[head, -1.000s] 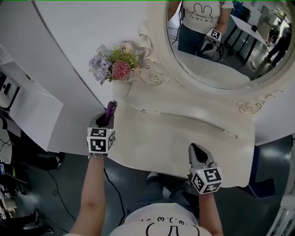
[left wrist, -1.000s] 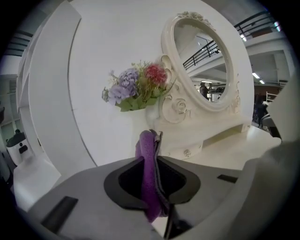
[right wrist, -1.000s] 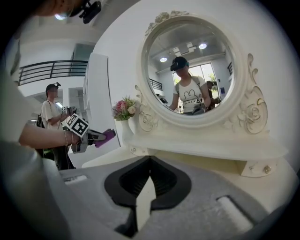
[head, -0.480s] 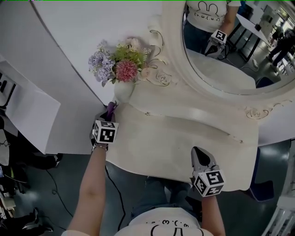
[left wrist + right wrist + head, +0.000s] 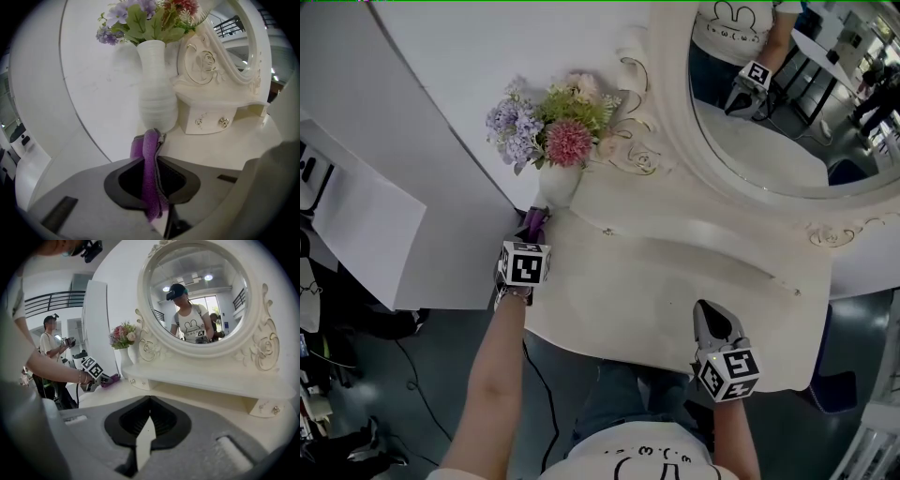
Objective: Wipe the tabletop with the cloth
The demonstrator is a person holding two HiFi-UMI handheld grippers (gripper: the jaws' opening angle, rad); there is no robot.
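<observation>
In the head view, the left gripper (image 5: 531, 232) was clamped on the purple cloth (image 5: 533, 221), which stuck out beyond its jaw tips at the left corner of the tabletop (image 5: 656, 291), just short of the vase (image 5: 558, 183). The right gripper (image 5: 710, 317) pointed over the near right edge, jaws together.

In the left gripper view, the left gripper (image 5: 151, 140) squeezed the cloth (image 5: 149, 187) as an upright fold between its jaws. The vase (image 5: 157, 93) stood straight ahead of the tips, and a small drawer (image 5: 211, 119) ahead to the right.

In the right gripper view, the right gripper (image 5: 149, 404) was closed on nothing. The tabletop (image 5: 197, 401) lay ahead of its jaws, with the mirror (image 5: 201, 296) above and the cloth (image 5: 111, 378) far left.
</observation>
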